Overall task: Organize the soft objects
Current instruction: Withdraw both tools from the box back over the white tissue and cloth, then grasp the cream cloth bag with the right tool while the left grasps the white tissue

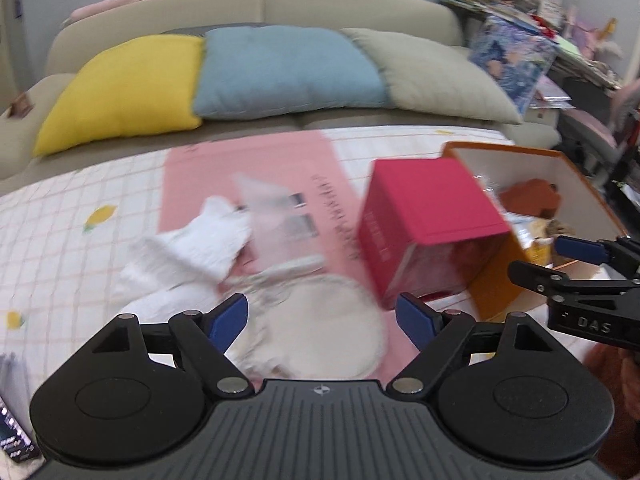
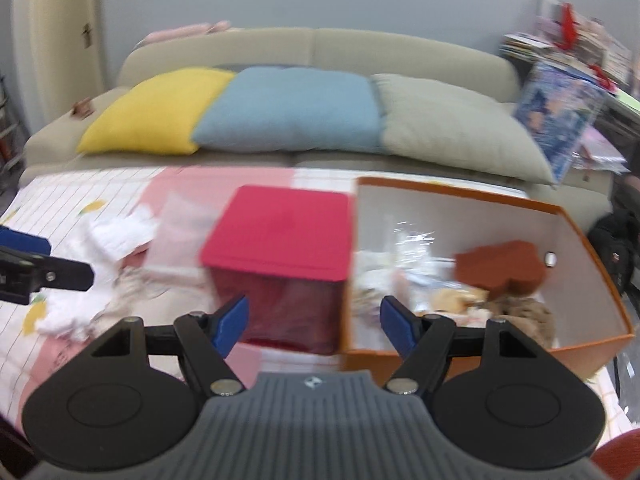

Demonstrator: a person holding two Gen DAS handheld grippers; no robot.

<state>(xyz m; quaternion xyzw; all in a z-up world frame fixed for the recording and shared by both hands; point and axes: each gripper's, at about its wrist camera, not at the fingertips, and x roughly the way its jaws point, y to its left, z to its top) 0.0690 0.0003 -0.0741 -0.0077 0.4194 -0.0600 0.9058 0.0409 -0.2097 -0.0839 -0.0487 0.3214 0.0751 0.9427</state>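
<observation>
**Both grippers empty above a scatter of soft things on the bed**

The left gripper (image 1: 322,316) hangs with its blue-padded fingers (image 1: 230,318) spread wide and nothing between them, just above a cream, rounded fabric piece (image 1: 320,320) that lies on a pink sheet (image 1: 256,172). Just beyond and to the left sits a crumpled white knitted garment (image 1: 192,240), with a clear plastic packet (image 1: 276,216) touching it. These soft items look light and limp; they will likely sag and trail when lifted, so a pinch on a bunched fold near the middle seems the safest hold. The plastic packet probably slips more easily.

The right gripper (image 2: 314,318) is likewise open and empty, pointed at the seam between a red lidded box (image 2: 280,248) and an open orange cardboard box with a white inside (image 2: 592,248). That box already holds a rust-brown soft piece (image 2: 502,268), tan fuzzy material and crinkled wrappers, and looks like the collecting place.

Everything rests on a bed covered in white checked cloth with lemon prints (image 1: 60,220). A beige padded headboard (image 1: 260,4) carries yellow (image 1: 128,88), blue (image 1: 284,68) and grey-green pillows (image 1: 436,72). Cluttered shelves stand at the right. Both views are motion-blurred.
</observation>
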